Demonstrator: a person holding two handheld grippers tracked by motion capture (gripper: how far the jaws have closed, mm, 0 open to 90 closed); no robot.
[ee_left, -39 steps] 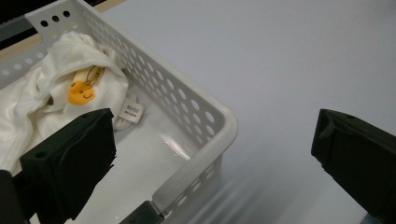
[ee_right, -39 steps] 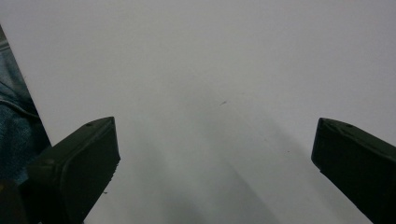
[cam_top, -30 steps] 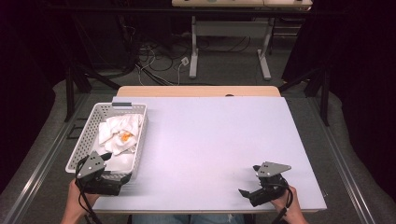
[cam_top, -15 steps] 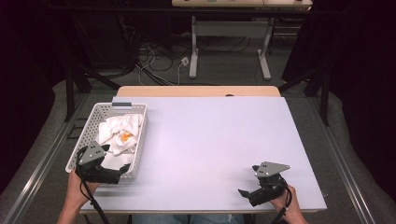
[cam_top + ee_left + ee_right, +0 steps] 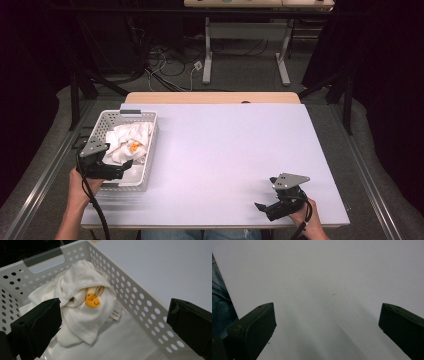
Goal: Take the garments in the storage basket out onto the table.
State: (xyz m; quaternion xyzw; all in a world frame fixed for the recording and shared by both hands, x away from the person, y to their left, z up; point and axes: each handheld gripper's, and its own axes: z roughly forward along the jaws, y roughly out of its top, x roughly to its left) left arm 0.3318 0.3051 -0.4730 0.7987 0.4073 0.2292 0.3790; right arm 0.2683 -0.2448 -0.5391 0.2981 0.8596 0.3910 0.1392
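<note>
A: We begin at the left of the table [image 5: 225, 150]. We see a white basket [image 5: 150, 150] with many small holes standing there, on the white top near its left edge. Its long side runs away from the person.

B: Yes, and in the basket we find a white cloth [image 5: 80, 305], crumpled, lying more toward the far end of the basket. On the cloth there is a small orange-yellow patch [image 5: 93, 301] with a little face. A small label [image 5: 115, 313] hangs at the cloth's edge, on the side of the basket wall that faces the middle of the table.

A: Where do we put the left gripper [image 5: 125, 165]?

B: We see it over the near end of the basket, held by the left hand [image 5: 82, 182] just outside the basket's near left corner. Its jaws are spread wide and hold nothing. In the left gripper view the cloth lies between and beyond them, not touching.

A: And to the right of the basket?

B: The white top is bare across the middle. Well apart from the basket, near the table's near right corner, we see the right gripper [image 5: 262, 207] in the right hand [image 5: 307, 220]. Its jaws point toward the basket side and are also spread wide, with only table surface between them. A grey plate [image 5: 289, 180] sits on top of it.
</note>
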